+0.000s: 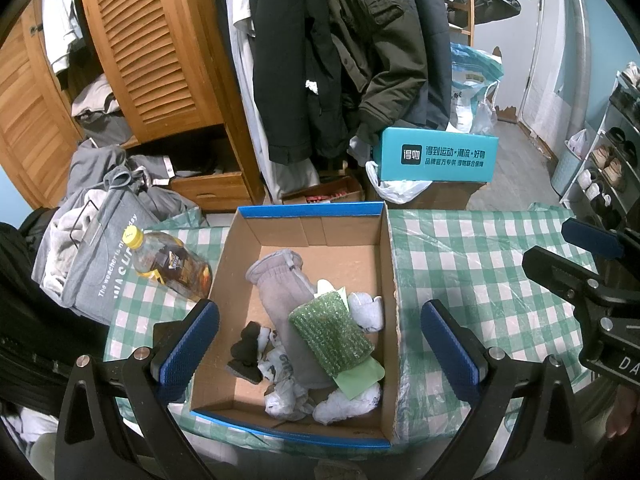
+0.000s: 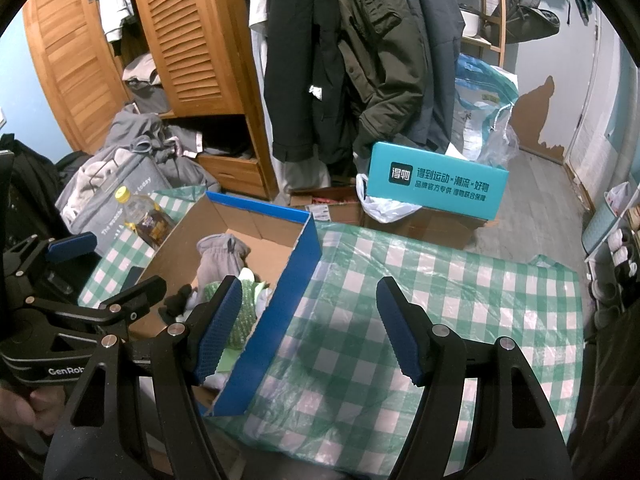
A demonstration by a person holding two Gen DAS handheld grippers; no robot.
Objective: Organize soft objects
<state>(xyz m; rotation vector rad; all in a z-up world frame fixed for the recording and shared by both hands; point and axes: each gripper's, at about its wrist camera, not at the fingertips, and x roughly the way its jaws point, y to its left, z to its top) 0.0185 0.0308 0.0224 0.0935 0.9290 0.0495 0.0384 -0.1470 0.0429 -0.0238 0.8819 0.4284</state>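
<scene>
a grey glove, green sponge and crumpled white bags are gathered in the blue-rimmed cardboard box under the empty, open left gripper, the right gripper is empty and open beside it, and nothing soft is left on the checked cloth.

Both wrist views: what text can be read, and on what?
"得物 得到运动×潮流×好物": teal box.
"The weather is n… today", partly hidden: grey bag.
"GenRob", cut off: left tool.
"DA", cut off: right tool.
Bottle label: too blurred.
</scene>
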